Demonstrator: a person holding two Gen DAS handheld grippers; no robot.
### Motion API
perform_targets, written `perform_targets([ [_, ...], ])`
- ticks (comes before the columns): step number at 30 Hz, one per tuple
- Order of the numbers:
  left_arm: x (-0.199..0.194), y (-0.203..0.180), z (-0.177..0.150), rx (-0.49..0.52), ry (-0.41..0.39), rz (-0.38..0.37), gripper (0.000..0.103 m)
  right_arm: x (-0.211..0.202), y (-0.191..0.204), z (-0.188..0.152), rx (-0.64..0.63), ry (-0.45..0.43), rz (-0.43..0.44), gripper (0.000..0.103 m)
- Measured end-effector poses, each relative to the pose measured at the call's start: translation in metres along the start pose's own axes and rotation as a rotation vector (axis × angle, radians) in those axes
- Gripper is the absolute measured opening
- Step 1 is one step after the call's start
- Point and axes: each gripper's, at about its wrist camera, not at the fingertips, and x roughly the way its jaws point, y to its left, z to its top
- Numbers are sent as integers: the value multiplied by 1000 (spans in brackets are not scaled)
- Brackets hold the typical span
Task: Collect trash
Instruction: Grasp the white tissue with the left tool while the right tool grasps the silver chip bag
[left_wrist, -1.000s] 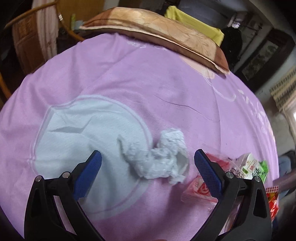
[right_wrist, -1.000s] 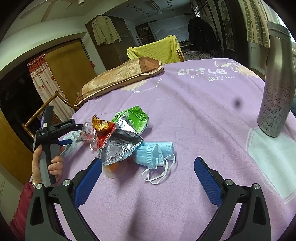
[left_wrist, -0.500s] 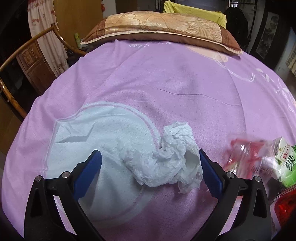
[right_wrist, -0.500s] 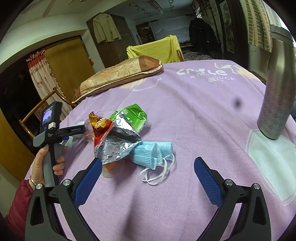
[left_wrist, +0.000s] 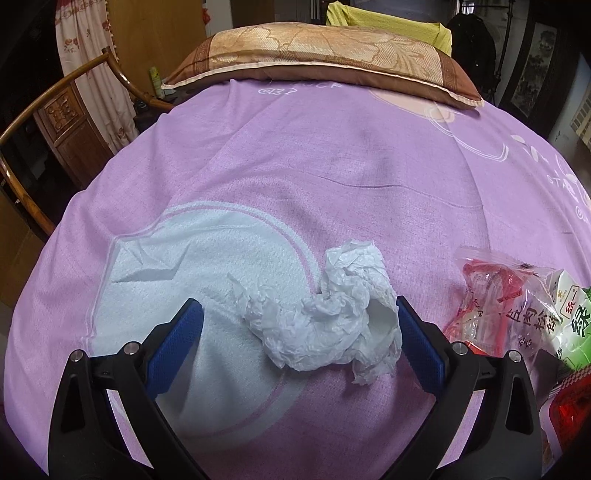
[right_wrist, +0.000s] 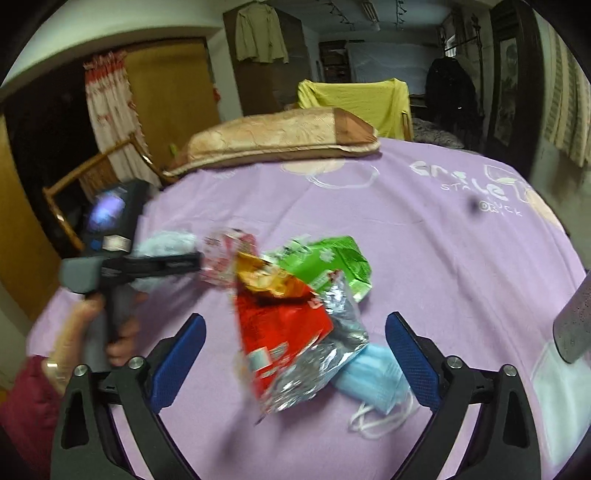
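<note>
The left gripper (left_wrist: 295, 338) is held with its jaws wide apart around a crumpled white tissue (left_wrist: 325, 317), which lies on the purple bedsheet (left_wrist: 332, 166) with its right edge at the right blue pad (left_wrist: 421, 350) and well short of the left pad; a clear red-printed wrapper (left_wrist: 491, 306) lies just to the right. The right gripper (right_wrist: 295, 354) is likewise spread open, with a red foil snack bag (right_wrist: 284, 325) seen between its jaws, a blue face mask (right_wrist: 376, 373) near the right pad, and a green packet (right_wrist: 332, 262) just behind. Farther back, a brown-and-gold pillow (left_wrist: 325, 55) is seen at the far edge of the sheet.
</note>
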Motion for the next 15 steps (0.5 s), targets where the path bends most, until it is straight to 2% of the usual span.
perform_targets([
  [1,0,0,0,0,0,0,97,8,-1,-3,-9,20,-17,80],
  [2,0,0,0,0,0,0,97,12,-3,-6,-15,39,-9,55],
  [3,0,0,0,1,1,0,97,14,-5,-7,-15,48,19,21],
  [4,0,0,0,3,3,-3,97,13,-8,-7,-8,47,47,7],
  [5,0,0,1,7,7,-9,97,9,-10,-5,8,34,65,3],
  [7,-2,3,1,7,13,-34,97,-11,-19,0,61,-33,114,3],
  [10,-11,5,3,-10,-18,-85,96,-29,-23,3,67,-102,98,3],
  [13,-22,2,3,5,-69,-110,92,-28,-24,-1,76,-85,99,3],
  [15,-24,-2,2,22,-66,-141,86,-23,-23,-3,74,-57,99,3],
])
